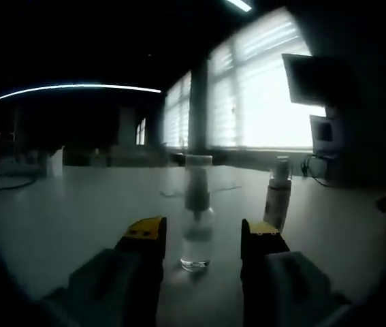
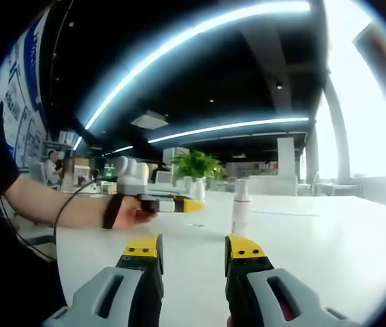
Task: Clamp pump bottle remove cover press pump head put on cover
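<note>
A small clear pump bottle (image 1: 197,221) with a clear cover stands upright on the pale table (image 1: 77,211). It sits between the yellow-tipped jaws of my left gripper (image 1: 201,235), which is open with a gap on each side of the bottle. In the right gripper view the left gripper (image 2: 191,204) is held low over the table by a person's hand (image 2: 128,211), with the small bottle (image 2: 198,189) just past its tips. My right gripper (image 2: 193,246) is open over the table with nothing between its jaws, well short of both bottles.
A taller white bottle with a cap (image 1: 278,196) (image 2: 240,206) stands upright to the right of the clear one. A monitor (image 1: 315,78) and cables sit at the table's far right. A green plant (image 2: 196,163) and a person's arm (image 2: 50,201) are at the left.
</note>
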The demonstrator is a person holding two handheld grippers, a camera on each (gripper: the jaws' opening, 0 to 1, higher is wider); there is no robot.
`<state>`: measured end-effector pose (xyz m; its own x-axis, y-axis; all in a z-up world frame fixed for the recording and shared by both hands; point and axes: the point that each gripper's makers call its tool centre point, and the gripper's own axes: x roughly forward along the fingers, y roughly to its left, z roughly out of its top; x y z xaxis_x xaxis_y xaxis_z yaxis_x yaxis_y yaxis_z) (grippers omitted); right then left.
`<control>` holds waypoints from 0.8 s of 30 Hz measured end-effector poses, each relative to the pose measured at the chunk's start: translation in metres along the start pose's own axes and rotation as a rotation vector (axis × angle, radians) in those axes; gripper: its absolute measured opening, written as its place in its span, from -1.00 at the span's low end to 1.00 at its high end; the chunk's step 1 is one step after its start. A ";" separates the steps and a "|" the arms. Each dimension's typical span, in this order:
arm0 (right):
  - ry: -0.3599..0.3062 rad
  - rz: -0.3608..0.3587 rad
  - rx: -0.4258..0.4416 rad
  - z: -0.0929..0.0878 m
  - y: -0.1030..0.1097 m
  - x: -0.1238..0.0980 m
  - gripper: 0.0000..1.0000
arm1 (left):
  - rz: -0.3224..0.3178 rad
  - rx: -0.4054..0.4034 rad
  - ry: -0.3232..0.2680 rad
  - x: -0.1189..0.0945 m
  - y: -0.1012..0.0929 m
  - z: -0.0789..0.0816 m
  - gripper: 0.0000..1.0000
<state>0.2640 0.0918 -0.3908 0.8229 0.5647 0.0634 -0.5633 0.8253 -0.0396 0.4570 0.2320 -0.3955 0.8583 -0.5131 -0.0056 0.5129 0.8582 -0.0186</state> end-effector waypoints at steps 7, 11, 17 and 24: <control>0.003 -0.002 -0.001 0.000 0.002 0.001 -0.40 | 0.007 0.040 -0.020 0.008 -0.001 0.003 -0.34; 0.005 -0.002 -0.004 0.000 0.004 0.001 -0.40 | 0.001 0.044 -0.015 0.011 -0.003 0.001 -0.35; 0.010 -0.002 -0.012 -0.001 0.005 0.001 -0.40 | 0.007 0.046 -0.017 0.020 0.002 0.002 -0.36; 0.010 -0.003 -0.007 -0.001 0.005 0.001 -0.41 | 0.021 0.035 -0.016 0.023 0.006 0.001 -0.39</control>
<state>0.2624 0.0964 -0.3917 0.8254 0.5619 0.0539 -0.5600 0.8272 -0.0465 0.4796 0.2259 -0.3945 0.8690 -0.4948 0.0102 0.4946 0.8690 0.0165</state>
